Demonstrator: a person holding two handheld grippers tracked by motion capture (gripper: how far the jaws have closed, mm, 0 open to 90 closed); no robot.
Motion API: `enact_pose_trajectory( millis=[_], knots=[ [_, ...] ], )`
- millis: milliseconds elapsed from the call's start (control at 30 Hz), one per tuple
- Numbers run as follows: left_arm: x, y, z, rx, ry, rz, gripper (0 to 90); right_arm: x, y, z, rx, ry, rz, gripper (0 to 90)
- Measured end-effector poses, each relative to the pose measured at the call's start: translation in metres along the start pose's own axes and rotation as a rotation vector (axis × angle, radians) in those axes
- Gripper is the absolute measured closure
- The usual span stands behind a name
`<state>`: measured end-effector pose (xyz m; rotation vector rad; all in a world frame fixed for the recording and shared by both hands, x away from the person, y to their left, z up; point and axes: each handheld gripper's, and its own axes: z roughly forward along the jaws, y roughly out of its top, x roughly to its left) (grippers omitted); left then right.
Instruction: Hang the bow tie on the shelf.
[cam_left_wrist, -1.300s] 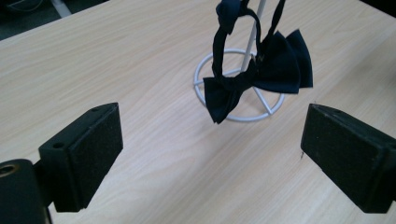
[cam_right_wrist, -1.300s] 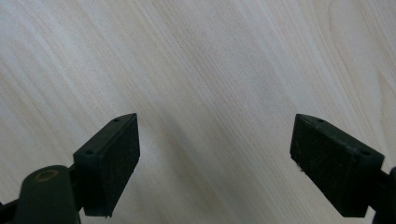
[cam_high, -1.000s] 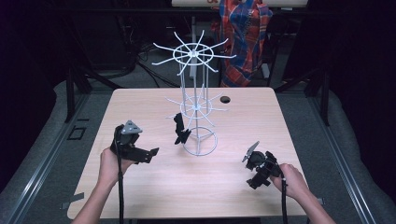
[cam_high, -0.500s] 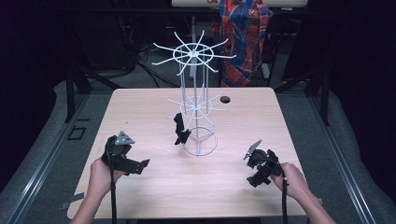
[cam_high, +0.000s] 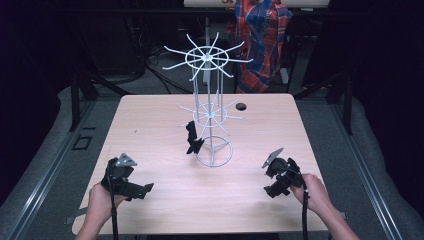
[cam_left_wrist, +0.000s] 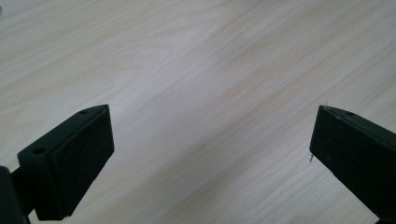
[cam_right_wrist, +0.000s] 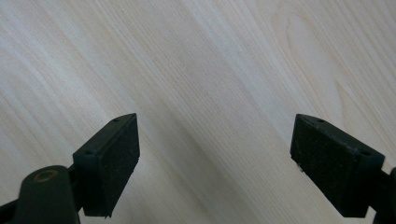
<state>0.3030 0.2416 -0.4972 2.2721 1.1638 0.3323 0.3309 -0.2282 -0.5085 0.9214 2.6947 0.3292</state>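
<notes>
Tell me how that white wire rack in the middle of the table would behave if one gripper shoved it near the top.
The white wire rack stands tall on a small ring base, so a high push would probably tip it rather than slide it. Its thin open wire suggests it is light. The black object hanging at its lower spokes might swing or drop.

A tall white wire display rack (cam_high: 210, 115) stands at the centre of the pale wooden table (cam_high: 150, 130), with a small black clip-like object (cam_high: 193, 138) hanging at its left. A small dark round hole (cam_high: 241, 106) lies behind the rack to its right. The left gripper (cam_high: 142, 190) sits at the near left and the right gripper (cam_high: 272, 190) at the near right, well apart.
</notes>
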Motion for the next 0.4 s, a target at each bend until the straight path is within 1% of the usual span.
enact_pose_trajectory(
  millis=[33, 67, 100, 133, 167, 267, 300, 400],
  knots=[
    [0.0, -0.001, 0.001, 0.001, 0.001, -0.006, 0.0, 0.0, 0.0, 0.0, 0.005, 0.001, -0.004, 15.3],
    [0.0, 0.0, 0.002, 0.006, 0.006, -0.002, 0.0, 0.0, 0.001, 0.001, 0.008, 0.003, -0.009, 15.3],
    [0.001, 0.0, 0.003, 0.009, 0.01, 0.001, 0.1, 0.0, 0.001, 0.003, -0.004, 0.008, 0.0, 15.3],
    [0.001, 0.001, 0.004, 0.017, 0.008, 0.004, 0.0, 0.0, 0.002, 0.003, 0.011, 0.005, -0.011, 15.4],
    [0.002, 0.001, 0.005, 0.018, 0.01, 0.004, 0.0, 0.001, 0.002, 0.003, 0.009, 0.006, -0.011, 15.3],
    [0.004, 0.001, 0.009, 0.048, 0.017, 0.012, 0.0, 0.002, 0.002, 0.003, 0.015, 0.003, -0.024, 15.3],
    [0.005, 0.001, 0.01, 0.053, 0.028, 0.017, 0.1, 0.002, 0.002, 0.003, 0.01, 0.004, -0.023, 15.4],
    [0.008, 0.0, 0.012, 0.055, 0.022, 0.002, 0.0, 0.002, 0.002, 0.003, 0.011, 0.002, -0.021, 15.4]
  ],
)
